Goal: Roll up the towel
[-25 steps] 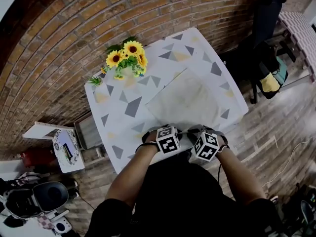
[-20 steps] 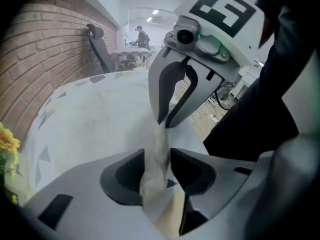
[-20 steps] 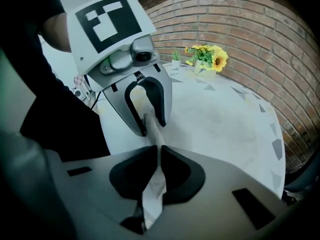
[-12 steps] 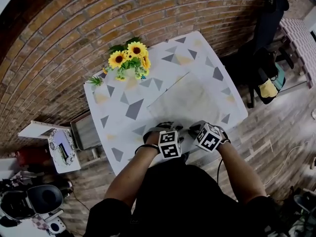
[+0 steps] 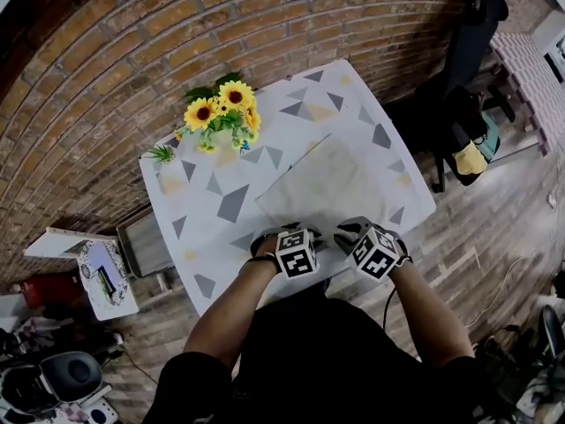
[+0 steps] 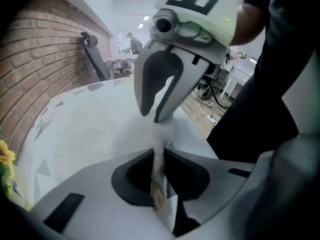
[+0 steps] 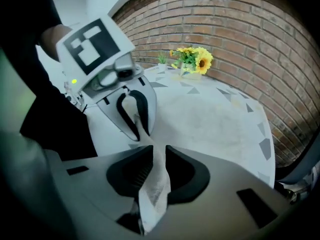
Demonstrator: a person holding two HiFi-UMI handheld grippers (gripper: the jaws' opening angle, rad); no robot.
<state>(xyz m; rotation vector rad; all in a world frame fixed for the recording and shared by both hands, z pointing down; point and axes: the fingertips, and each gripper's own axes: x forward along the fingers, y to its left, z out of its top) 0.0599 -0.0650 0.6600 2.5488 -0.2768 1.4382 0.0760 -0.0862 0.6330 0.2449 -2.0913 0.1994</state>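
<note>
**A:** Start with the head view. Where is the towel?

**B:** The towel [image 5: 340,179] lies flat on the patterned desk [image 5: 212,210], toward its right side, with one edge at the person's side. The left claw [image 5: 281,234] and the right claw [image 5: 350,230] sit close together at that near edge. Sunflowers [image 5: 221,109] stand at the desk's far left corner, beside the brick wall [image 5: 106,69].

**A:** And the left gripper view?

**B:** The left claw [image 6: 159,156] has just been closing its jaws, and they pinch the towel's edge. A thin fold of white cloth [image 6: 161,134] stands between the pads. It runs up to the right claw just ahead, which has the same fold between its two dark-lined fingers. The rest of the towel spreads pale over the desk behind them.

**A:** The right gripper view?

**B:** The jaws of the right claw [image 7: 154,159] have just been opening a little. The cloth [image 7: 156,184] fills the narrow gap between the pads and is pressed from both sides, so this claw pinches the towel too. The fold stretches on to the left claw opposite. Beyond it the towel lies flat on the desk, with the sunflowers [image 7: 192,59] at the far edge by the bricks.
</note>
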